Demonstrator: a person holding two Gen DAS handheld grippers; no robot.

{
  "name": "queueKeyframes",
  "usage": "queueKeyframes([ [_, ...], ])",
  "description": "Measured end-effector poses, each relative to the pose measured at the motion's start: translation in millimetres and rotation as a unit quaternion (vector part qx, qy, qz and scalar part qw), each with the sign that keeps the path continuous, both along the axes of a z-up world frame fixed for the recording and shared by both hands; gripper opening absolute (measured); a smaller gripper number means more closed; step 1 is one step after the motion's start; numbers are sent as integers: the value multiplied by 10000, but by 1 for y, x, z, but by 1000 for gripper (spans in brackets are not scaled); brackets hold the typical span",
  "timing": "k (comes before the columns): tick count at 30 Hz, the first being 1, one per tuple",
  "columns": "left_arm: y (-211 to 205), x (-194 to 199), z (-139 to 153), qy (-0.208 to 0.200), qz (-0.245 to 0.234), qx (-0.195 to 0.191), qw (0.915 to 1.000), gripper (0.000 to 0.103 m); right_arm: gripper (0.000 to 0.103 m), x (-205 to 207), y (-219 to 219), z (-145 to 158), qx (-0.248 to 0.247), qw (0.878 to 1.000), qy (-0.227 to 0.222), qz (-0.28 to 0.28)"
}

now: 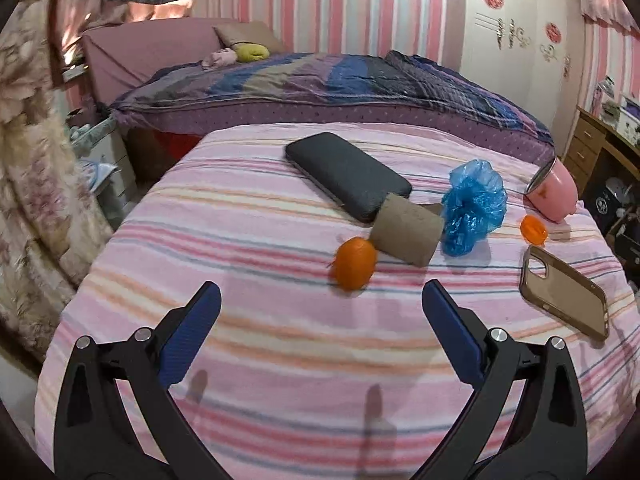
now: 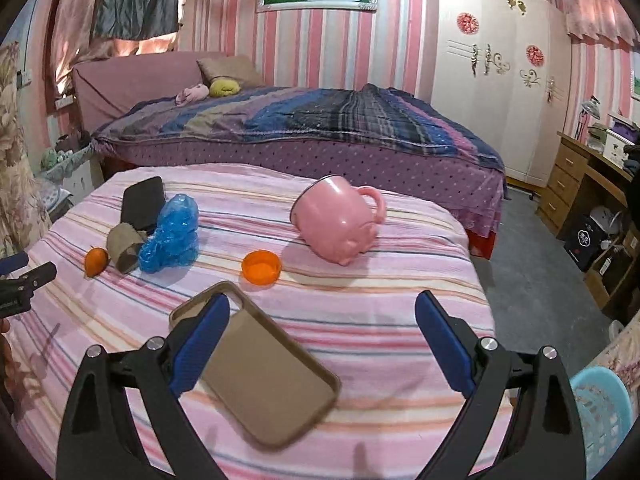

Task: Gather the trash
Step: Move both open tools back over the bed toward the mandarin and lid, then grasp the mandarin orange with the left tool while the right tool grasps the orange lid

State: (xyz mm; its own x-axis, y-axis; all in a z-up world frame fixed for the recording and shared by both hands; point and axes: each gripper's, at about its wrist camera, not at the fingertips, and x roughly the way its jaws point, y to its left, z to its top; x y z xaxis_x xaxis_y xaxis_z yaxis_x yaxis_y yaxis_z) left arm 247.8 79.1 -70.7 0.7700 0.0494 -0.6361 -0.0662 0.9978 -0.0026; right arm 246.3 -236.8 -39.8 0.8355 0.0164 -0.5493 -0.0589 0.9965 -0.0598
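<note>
Left wrist view shows the left tool (image 1: 321, 294) with its two blue fingers wide apart and nothing between them, hanging above the striped tabletop (image 1: 248, 344). Just ahead of its fingertips lies the orange peel (image 1: 354, 263), and touching it from behind is the cardboard tube (image 1: 406, 229), lying on its side. To the right of the tube, and against it, sits the crumpled blue plastic bag (image 1: 473, 208). Behind the tube lies a dark phone (image 1: 347, 175). Further to the right of this tool are the orange cap (image 1: 533, 229), a clear brown phone case (image 1: 564, 292) and a pink mug (image 1: 554, 192) lying tipped over. In the right wrist view the right tool (image 2: 322, 306) is also spread open and holds nothing; the phone case (image 2: 256, 364) lies under its left finger, the orange cap (image 2: 261, 267) lies just ahead of the tips, and the pink mug (image 2: 340, 220) is beyond it. A light blue basket (image 2: 604, 416) stands low at the right of this tool, beside the tabletop.
</note>
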Motion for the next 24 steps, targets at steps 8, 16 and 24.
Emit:
queueKeyframes([
  [8, -8, 49, -23, 463, -269, -90, 9985, 73, 92, 34, -1, -14, 189, 9995, 246, 107],
  [16, -8, 54, -30, 556, -346, -280, 9975, 30, 91, 61, 3, -31, 432, 9972, 579, 204],
  [24, -14, 55, -31, 560, -311, -183, 9978, 30, 77, 91, 37, -43, 238, 9947, 875, 488],
])
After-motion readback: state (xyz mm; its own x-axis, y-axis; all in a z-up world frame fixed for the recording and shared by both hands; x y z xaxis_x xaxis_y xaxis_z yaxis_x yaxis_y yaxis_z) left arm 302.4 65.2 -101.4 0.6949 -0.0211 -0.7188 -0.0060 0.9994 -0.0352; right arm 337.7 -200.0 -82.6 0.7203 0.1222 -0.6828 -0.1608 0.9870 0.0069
